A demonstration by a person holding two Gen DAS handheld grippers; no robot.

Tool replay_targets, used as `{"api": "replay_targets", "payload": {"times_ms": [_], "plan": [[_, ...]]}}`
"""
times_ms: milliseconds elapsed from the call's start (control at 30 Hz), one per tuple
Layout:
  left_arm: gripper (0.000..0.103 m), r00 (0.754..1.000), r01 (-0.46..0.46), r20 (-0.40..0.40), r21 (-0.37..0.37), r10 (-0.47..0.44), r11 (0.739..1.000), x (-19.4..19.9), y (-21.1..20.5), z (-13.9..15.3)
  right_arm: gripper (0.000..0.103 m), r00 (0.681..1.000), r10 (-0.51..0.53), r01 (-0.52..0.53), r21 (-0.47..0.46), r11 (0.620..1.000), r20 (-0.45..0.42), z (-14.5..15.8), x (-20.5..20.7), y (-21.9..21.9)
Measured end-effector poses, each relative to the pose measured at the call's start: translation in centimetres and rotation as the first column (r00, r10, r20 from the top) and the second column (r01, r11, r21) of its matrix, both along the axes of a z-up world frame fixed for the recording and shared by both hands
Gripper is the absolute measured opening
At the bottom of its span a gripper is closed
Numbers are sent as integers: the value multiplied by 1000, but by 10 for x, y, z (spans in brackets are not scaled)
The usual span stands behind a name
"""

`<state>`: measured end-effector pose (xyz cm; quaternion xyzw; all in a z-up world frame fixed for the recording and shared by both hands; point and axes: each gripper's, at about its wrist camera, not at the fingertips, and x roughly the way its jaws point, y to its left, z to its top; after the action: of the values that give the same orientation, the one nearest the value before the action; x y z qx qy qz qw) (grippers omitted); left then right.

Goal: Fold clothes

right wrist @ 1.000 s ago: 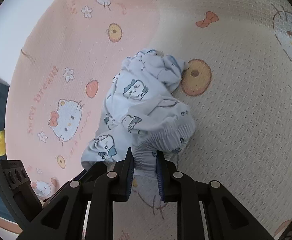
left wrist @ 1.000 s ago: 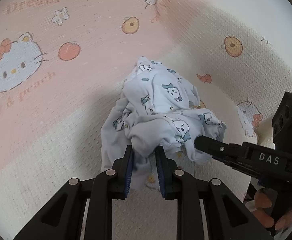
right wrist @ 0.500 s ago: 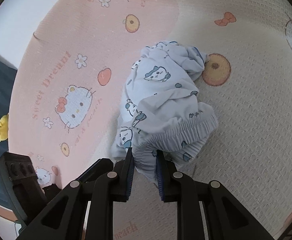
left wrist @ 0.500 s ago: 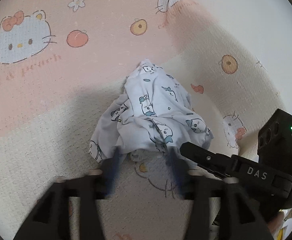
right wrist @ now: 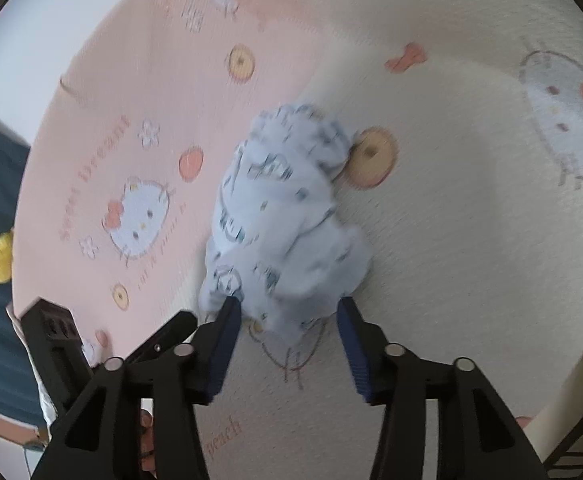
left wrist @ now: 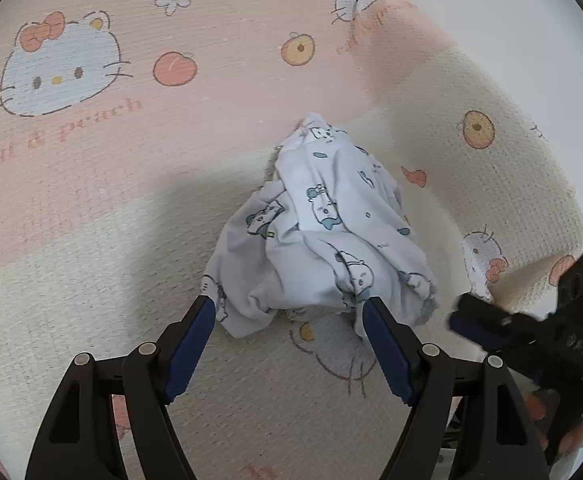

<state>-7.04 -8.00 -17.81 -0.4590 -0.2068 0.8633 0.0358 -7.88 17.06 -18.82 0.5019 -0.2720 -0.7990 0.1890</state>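
A pale blue garment point(left wrist: 319, 240) with small cartoon prints lies in a crumpled heap on the pink and cream cartoon-cat mat point(left wrist: 91, 200). My left gripper point(left wrist: 289, 306) stands open just short of the heap, whose near edge reaches between the wide-apart fingers without touching the pads. In the right wrist view the garment point(right wrist: 283, 220) is blurred. The jaws of my right gripper point(right wrist: 289, 304) are opening, with the heap's near edge loose between them and nothing pressed. Each gripper shows in the other's view: the right gripper point(left wrist: 491, 324) and the left gripper point(right wrist: 163, 340).
The mat point(right wrist: 451, 240) spreads wide around the heap, and a white wall rises beyond its far edge. A yellow object point(right wrist: 2, 256) sits on a dark teal surface at the left. A person's hand point(left wrist: 571, 432) holds the right gripper.
Both grippers were shut on the garment's edge. The left one opened first, then the right. The garment dropped into a heap on the mat, and the right gripper drew back slightly.
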Motion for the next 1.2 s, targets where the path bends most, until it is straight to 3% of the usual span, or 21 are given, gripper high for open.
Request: {"api": "replay_targets", "payload": {"times_ms": [100,267,633,833,1033,1100,1200], "plan": [[75,1000,1,1,4,-1,1000,-2,1,0,55,998,-62,61,-42,997,-13,-2,2,18],[75,1000,15,8,-19,-15,1000,-7,18,-1,56,989,-141,146,-95,985,51,-18,-4,32],[75,994,106,-5,-61,-107,992,-14,61,-2,56,967,-160,205,-228,952,201,-42,-15,24],[75,984,167,-30,-157,-174,973,-12,80,4,56,919,-256,347,-306,886,301,-62,-16,39],[75,973,197,-72,-240,-219,951,1,86,15,55,937,-222,305,-320,897,270,-59,-23,34],[75,973,195,-79,-237,-218,952,5,83,16,49,944,-202,279,-308,909,260,-58,-25,28],[75,978,173,-80,-217,-194,961,6,79,14,23,948,-200,263,-260,929,246,-58,-25,21]]}}
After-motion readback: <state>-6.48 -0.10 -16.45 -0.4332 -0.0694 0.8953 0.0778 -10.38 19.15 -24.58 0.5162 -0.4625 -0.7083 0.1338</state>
